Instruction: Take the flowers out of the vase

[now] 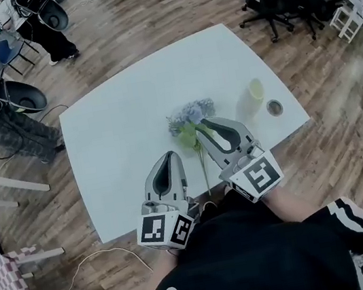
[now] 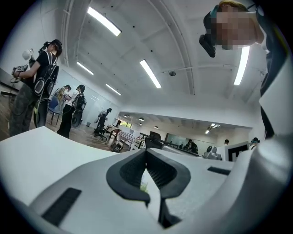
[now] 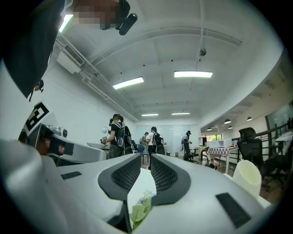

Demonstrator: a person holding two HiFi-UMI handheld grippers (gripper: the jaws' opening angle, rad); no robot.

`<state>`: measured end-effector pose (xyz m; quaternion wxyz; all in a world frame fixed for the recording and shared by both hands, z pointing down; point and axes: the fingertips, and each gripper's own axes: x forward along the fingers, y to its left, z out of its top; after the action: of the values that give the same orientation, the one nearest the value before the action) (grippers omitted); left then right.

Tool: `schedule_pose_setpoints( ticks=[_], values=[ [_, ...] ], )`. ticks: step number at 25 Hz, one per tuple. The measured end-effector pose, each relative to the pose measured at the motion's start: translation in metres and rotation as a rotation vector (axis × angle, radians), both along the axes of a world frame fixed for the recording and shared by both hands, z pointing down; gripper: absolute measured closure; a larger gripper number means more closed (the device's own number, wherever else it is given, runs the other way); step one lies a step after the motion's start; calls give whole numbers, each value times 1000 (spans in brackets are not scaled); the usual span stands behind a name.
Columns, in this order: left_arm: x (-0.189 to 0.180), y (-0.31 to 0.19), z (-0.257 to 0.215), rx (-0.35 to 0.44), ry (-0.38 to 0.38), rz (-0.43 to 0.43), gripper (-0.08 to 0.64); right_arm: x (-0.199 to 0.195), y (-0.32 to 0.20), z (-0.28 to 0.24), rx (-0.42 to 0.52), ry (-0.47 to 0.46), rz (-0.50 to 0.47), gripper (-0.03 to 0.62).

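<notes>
Two grippers, both empty — your right gripper a sliver apart, left gripper pinched closed. Flowers lie on the table.

No legible writing is showing; wordless square patterns are sitting on the cube behind the left gripper and the one behind the right gripper.

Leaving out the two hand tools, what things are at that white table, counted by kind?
Flower bunch: 1
Vase: 1
Small round thing: 1
Total: 3
</notes>
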<state>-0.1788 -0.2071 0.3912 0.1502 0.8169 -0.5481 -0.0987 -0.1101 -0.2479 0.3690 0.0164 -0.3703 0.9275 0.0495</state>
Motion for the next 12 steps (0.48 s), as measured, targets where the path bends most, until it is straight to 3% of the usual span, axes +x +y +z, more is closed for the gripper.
schedule_pose_setpoints(
  ticks=[12],
  values=[
    [15,4,-4,30,-2,82,555,11,23,-11,30,-2,37,574]
  ],
)
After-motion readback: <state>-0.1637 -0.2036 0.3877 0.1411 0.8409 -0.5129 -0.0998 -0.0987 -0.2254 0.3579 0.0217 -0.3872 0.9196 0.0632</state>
